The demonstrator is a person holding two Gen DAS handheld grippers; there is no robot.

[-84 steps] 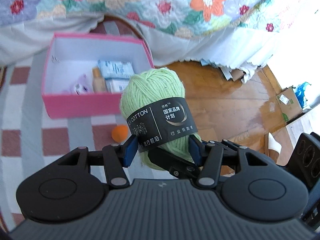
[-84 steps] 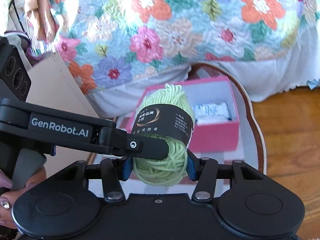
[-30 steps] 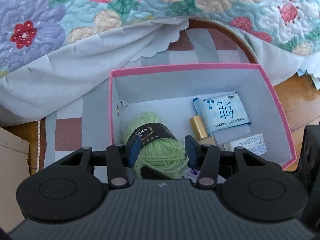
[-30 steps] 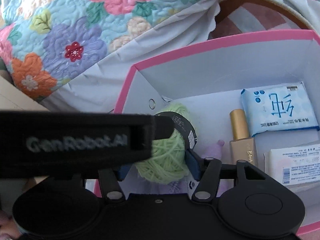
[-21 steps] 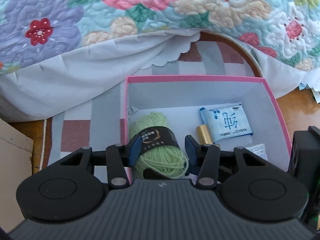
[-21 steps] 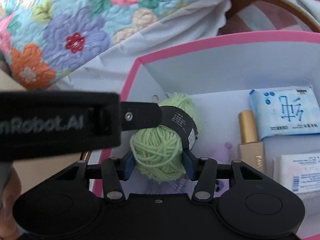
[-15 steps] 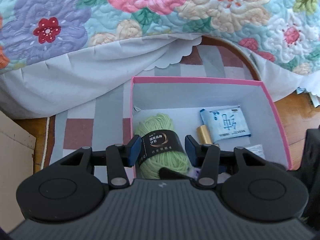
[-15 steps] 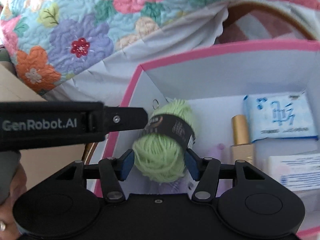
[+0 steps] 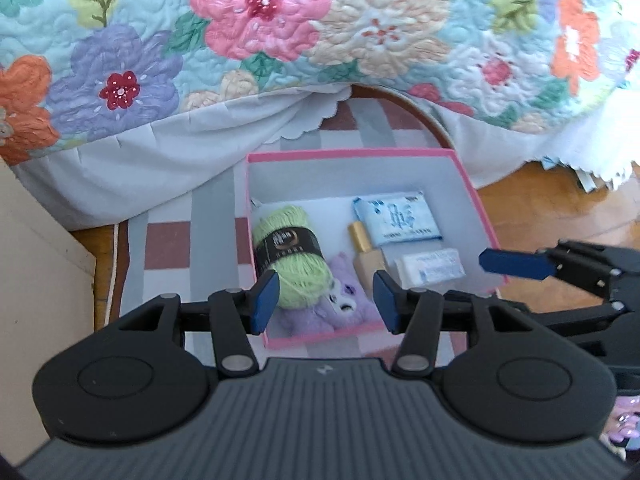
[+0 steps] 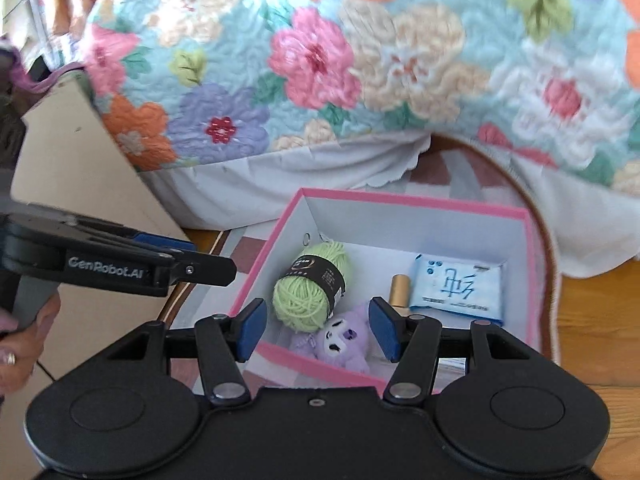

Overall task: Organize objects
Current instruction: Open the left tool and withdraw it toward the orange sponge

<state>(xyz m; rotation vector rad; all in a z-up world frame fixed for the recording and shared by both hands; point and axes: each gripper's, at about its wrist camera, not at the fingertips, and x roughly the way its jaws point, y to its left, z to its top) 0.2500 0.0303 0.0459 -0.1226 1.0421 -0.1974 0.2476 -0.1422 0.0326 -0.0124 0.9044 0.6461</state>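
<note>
Inside pink box (image 9: 476,200), near-left corner: green yarn ball (image 9: 290,254) now lying free against left wall, touching purple plush toy (image 9: 340,300); a second ago both grippers clamped it. Yarn stowed, this item judged done. Beside it: gold-capped bottle (image 9: 364,248), blue tissue pack (image 9: 396,218), small white packet (image 9: 432,266). Left gripper (image 9: 326,300): jaws opening, nothing between pads, yarn seen below gap only, no contact. Right gripper (image 10: 316,326): jaws parted, empty, clear above box. Both free for next object.

The left gripper (image 9: 326,300), low centre of its frame, is opening, empty; the right gripper (image 10: 316,328), low centre, opening, empty.
</note>
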